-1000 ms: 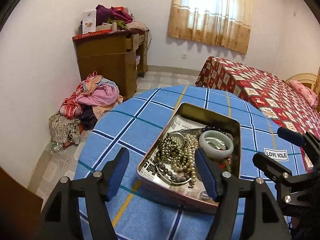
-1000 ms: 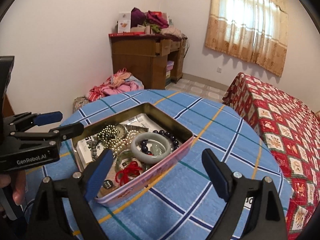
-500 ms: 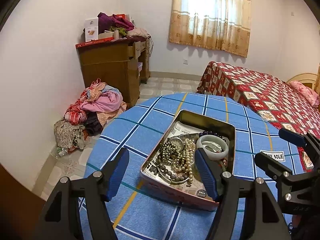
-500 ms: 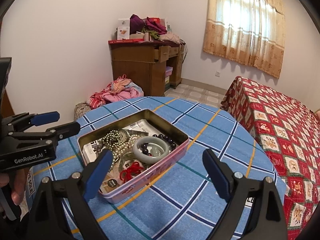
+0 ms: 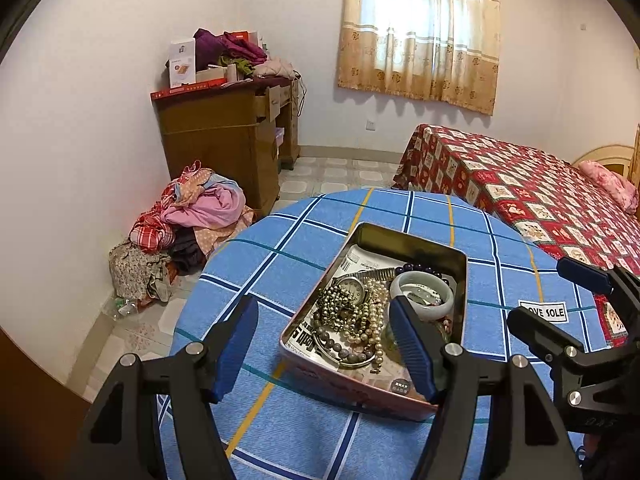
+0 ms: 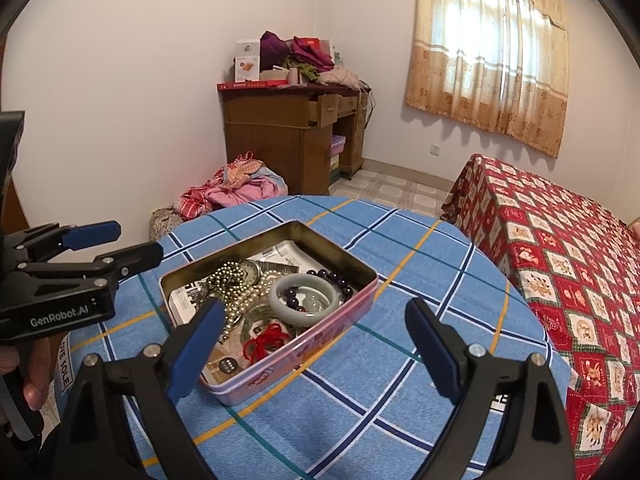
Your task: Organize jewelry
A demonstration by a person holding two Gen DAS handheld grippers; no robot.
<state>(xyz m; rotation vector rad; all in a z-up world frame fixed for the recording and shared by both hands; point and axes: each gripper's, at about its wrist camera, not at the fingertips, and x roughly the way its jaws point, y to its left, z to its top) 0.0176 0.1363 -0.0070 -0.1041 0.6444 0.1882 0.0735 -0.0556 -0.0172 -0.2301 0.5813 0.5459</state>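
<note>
A: Where's the jewelry?

B: All heaped in the open tin [image 6: 362, 292], just ahead of and below both sets of jaws. From the right gripper [image 6: 316, 344] the tin's near corner sits by the left-hand pad; from the left gripper [image 5: 326, 354] the tin lies between the pads and beyond them.

A: Either one gripping anything?

B: No. Both stand wide apart with nothing between the pads.

A: What would handle easiest?

B: Probably the pale bangle [image 6: 303, 298], nearest the right gripper's left pad. It looks rigid and smooth, so likely slippery and breakable if dropped. I'd pinch across its band, one pad inside the ring, one outside.

A: And the beads?

B: The pearl strands [image 5: 366, 320] and gold bead chain [image 5: 334, 306] are limp and tangled around a wristwatch [image 5: 352, 286]; lifting one may drag the rest. Take a bunched section, gently. The dark bead bracelet [image 6: 332, 280] threads through the bangle, and the red cord [image 6: 264, 342] is soft and light.

A: Around the tin?

B: A blue checked tablecloth [image 6: 400, 400] on a round table.
</note>
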